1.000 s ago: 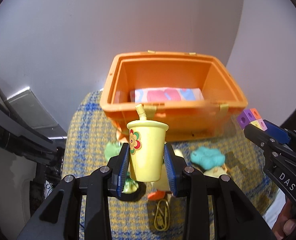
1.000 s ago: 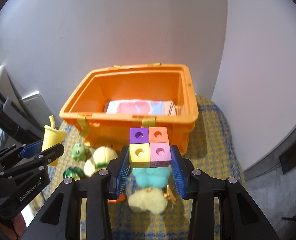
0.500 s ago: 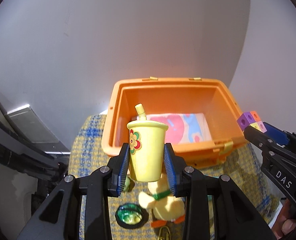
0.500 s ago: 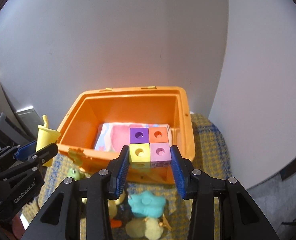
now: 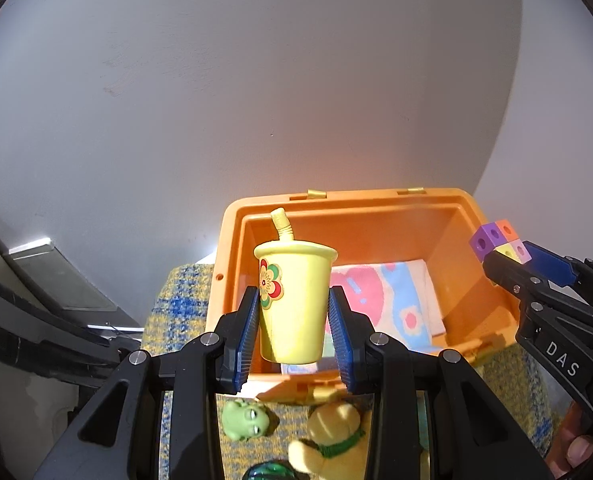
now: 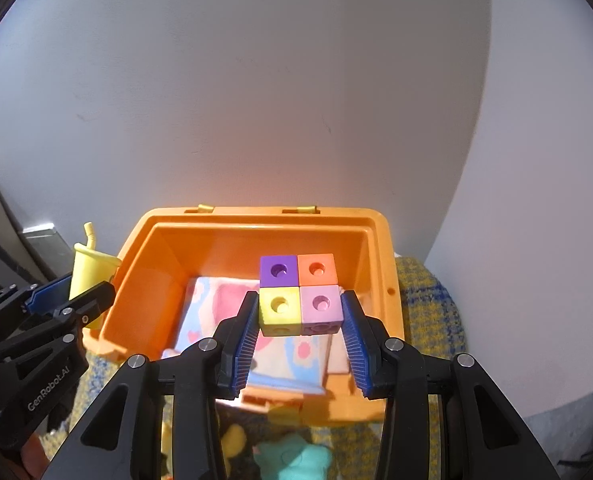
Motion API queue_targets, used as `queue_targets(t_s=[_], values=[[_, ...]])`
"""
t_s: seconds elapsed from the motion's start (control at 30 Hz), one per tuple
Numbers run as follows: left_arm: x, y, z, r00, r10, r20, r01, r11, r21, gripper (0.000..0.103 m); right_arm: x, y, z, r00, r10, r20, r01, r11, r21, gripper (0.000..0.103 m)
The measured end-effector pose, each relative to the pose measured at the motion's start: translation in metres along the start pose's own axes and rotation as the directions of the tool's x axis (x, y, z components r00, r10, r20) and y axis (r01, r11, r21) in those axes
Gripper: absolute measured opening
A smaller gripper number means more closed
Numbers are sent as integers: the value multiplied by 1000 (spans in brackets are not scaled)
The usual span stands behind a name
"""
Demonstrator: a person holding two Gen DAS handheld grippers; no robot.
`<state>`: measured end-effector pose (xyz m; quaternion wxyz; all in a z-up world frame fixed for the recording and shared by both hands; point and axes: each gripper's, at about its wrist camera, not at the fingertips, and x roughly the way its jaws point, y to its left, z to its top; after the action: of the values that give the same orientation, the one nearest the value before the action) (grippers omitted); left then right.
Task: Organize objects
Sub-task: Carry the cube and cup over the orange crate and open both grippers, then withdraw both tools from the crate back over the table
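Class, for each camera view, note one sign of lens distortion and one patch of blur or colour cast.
Left wrist view: dark fisheye corners; the orange bin casts an orange tint on the wall; its near edge is soft. Right wrist view: the same curved vignette; the teal toy at the bottom is blurred.

Looks like a home, likely a child's room or play corner. Orange plastic toy bin (image 6: 380, 280) low in the frame against a plain white wall (image 5: 256, 100), set on a yellow-and-blue woven cloth (image 5: 176, 304). Scattered along the bottom edge: plush duck (image 5: 332, 436), green toy head (image 5: 244, 420), teal plush (image 6: 292, 460).
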<state>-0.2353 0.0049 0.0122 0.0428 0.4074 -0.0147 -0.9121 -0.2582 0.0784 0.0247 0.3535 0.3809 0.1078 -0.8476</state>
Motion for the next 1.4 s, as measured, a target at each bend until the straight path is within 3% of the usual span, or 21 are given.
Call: queue_targets(t_s=[0.4, 0.47, 0.53, 0.57, 0.7, 1.4], values=[[26, 10, 6, 999, 6, -48, -7, 1000, -30, 37, 24, 2, 5, 1000, -7, -29, 6, 1000, -12, 41], [22, 7, 7, 999, 19, -40, -20, 999, -35, 60, 24, 2, 5, 1000, -9, -26, 9, 1000, -9, 45], [26, 2, 8, 999, 37, -25, -38, 999, -38, 72, 22, 1, 5, 1000, -18, -22, 18, 1000, -2, 72], [28, 6, 9, 999, 42, -21, -43, 998, -39, 73, 19, 0, 5, 999, -32, -11, 32, 999, 3, 78], [25, 12, 11, 998, 59, -19, -60, 996, -61, 86, 11, -4, 3, 999, -44, 2, 44, 999, 15, 81], [-23, 21, -9, 996, 84, 5, -83, 994, -67, 92, -13, -2, -17, 999, -38, 10, 38, 998, 51, 83]])
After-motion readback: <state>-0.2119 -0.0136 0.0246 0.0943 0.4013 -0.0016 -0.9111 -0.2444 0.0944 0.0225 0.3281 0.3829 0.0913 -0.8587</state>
